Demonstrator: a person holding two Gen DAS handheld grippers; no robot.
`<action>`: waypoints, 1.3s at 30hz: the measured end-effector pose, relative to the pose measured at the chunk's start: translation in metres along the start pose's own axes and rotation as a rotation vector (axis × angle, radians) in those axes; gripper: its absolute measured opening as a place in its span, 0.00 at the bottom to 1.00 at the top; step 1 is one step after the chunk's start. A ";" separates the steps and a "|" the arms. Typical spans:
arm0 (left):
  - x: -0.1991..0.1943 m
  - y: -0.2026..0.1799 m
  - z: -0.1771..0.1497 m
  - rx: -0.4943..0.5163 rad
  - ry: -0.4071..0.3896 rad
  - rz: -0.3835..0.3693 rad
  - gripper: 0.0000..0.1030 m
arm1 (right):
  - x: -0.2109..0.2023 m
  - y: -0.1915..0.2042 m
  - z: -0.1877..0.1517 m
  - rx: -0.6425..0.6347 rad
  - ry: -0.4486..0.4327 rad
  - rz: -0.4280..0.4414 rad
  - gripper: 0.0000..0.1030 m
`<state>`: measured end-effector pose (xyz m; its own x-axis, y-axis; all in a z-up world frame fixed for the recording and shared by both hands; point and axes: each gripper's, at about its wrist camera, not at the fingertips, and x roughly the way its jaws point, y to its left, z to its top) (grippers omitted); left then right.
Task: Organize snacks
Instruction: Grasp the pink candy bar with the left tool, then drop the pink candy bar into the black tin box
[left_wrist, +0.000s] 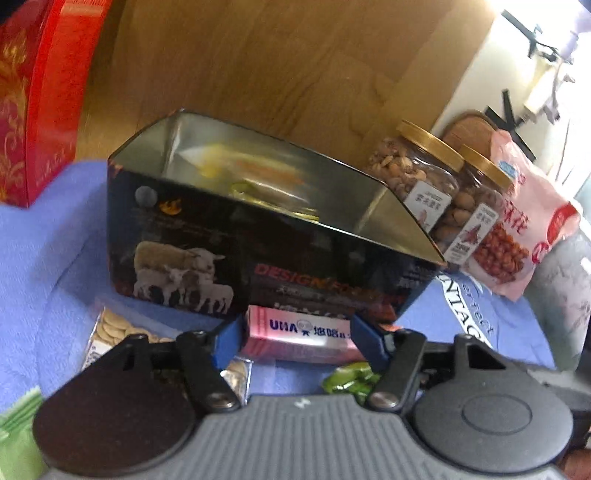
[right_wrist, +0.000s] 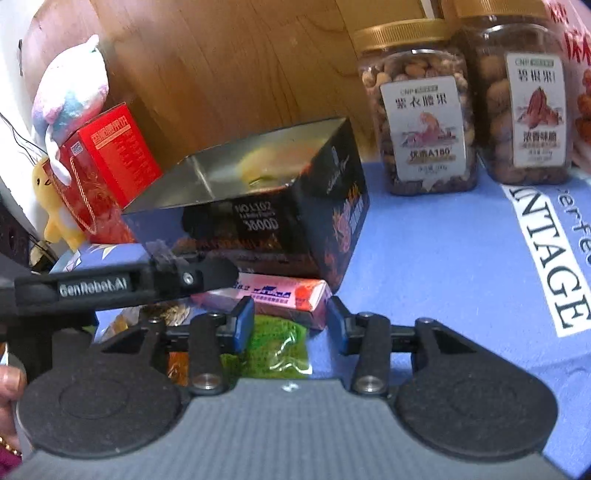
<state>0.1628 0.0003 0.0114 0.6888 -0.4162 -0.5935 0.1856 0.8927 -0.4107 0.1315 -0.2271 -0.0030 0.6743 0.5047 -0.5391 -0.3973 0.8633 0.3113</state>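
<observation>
An open black tin (left_wrist: 258, 266) with sheep printed on it stands on the blue cloth and holds several wrapped snacks (left_wrist: 240, 170). In front of it lies a pink candy box (left_wrist: 299, 332), flat on the cloth. My left gripper (left_wrist: 297, 339) is open, its blue fingers (left_wrist: 229, 339) straddling the box's two ends. In the right wrist view the same pink box (right_wrist: 273, 295) lies before the tin (right_wrist: 277, 221). My right gripper (right_wrist: 291, 326) is open over a green packet (right_wrist: 280, 350), and the left gripper (right_wrist: 218, 275) reaches in from the left.
Two gold-lidded nut jars (right_wrist: 421, 122) (right_wrist: 524, 110) and a pink snack bag (left_wrist: 528, 221) stand right of the tin. A red box (right_wrist: 107, 162) and a plush toy (right_wrist: 70, 92) sit to its left. A seed packet (left_wrist: 114, 332) and a green candy (left_wrist: 351, 380) lie near me.
</observation>
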 end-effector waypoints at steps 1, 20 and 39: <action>-0.004 -0.002 -0.001 0.004 -0.004 -0.003 0.59 | -0.004 0.004 -0.001 -0.025 -0.026 -0.005 0.45; -0.072 -0.015 0.038 0.049 -0.268 -0.005 0.59 | -0.023 0.053 0.023 -0.259 -0.348 -0.086 0.44; -0.034 0.063 0.080 -0.123 -0.275 0.238 0.64 | 0.007 -0.003 0.037 -0.027 -0.306 -0.096 0.48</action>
<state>0.2073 0.0845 0.0611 0.8681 -0.1231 -0.4808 -0.0758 0.9245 -0.3736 0.1607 -0.2263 0.0214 0.8639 0.4021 -0.3034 -0.3361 0.9088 0.2474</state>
